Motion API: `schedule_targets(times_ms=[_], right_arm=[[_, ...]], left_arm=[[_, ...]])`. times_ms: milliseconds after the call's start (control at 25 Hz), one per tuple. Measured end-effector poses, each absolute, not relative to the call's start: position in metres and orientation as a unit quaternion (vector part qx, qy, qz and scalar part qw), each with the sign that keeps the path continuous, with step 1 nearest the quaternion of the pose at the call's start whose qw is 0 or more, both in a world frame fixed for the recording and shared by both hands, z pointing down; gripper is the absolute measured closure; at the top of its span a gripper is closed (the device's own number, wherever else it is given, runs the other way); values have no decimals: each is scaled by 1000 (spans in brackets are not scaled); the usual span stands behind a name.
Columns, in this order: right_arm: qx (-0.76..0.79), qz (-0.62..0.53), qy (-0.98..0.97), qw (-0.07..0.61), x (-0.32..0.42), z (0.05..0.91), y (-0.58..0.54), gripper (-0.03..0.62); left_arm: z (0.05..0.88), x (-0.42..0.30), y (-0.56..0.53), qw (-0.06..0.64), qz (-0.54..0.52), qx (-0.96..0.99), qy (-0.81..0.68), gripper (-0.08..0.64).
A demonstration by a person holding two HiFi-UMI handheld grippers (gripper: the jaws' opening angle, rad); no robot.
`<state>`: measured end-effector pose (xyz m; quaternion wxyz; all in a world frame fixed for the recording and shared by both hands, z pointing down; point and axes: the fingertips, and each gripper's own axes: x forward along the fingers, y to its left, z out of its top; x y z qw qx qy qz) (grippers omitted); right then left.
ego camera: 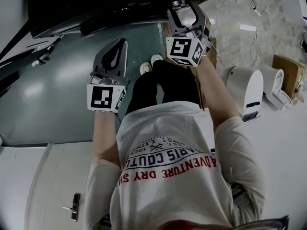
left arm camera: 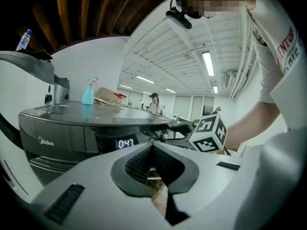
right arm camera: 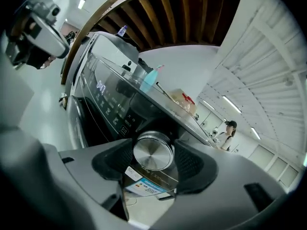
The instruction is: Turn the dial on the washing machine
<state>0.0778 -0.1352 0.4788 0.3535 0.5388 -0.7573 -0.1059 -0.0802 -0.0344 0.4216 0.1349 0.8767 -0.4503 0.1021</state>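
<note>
Leftward, the left claw (left arm camera: 152, 146) hangs with its jaws pressed together on nothing, short of the washing machine (left arm camera: 57, 133). The right claw (right arm camera: 153, 158) is nearer. The steel dial (right arm camera: 152, 150) on the panel sits straight ahead, its rim pinched between the pads.

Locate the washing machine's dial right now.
In the right gripper view the dial sits low at centre, between the jaws of the right hand-held gripper, on the dark control panel.
</note>
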Motion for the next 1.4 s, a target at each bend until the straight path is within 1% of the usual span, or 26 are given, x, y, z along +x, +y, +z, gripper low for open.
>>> schedule_targets(times_ms=[40, 200, 480, 680, 800, 880, 960, 1280, 1400], right_arm=[[537, -107, -757, 355, 78, 480, -135, 314], [542, -79, -763, 343, 78, 480, -136, 318], [559, 12, -781, 277, 82, 475, -137, 319], [578, 121, -783, 198, 92, 480, -140, 318], [576, 146, -785, 176, 94, 480, -142, 311], [571, 141, -788, 181, 95, 481, -140, 311], [565, 112, -791, 206, 92, 480, -137, 311], [526, -106, -778, 329, 79, 479, -126, 308], [526, -116, -769, 346, 82, 486, -129, 308]], left_arm=[[421, -80, -35, 135, 100, 878, -449, 545], [423, -77, -40, 136, 99, 879, -446, 545], [421, -63, -40, 127, 102, 885, -436, 545], [414, -65, -48, 112, 103, 885, -441, 545], [413, -64, -48, 109, 106, 883, -445, 545], [414, -62, -44, 113, 109, 882, -444, 545], [418, -62, -41, 120, 110, 881, -444, 545], [424, -63, -40, 129, 111, 875, -453, 545], [424, -64, -40, 130, 111, 873, -456, 545]])
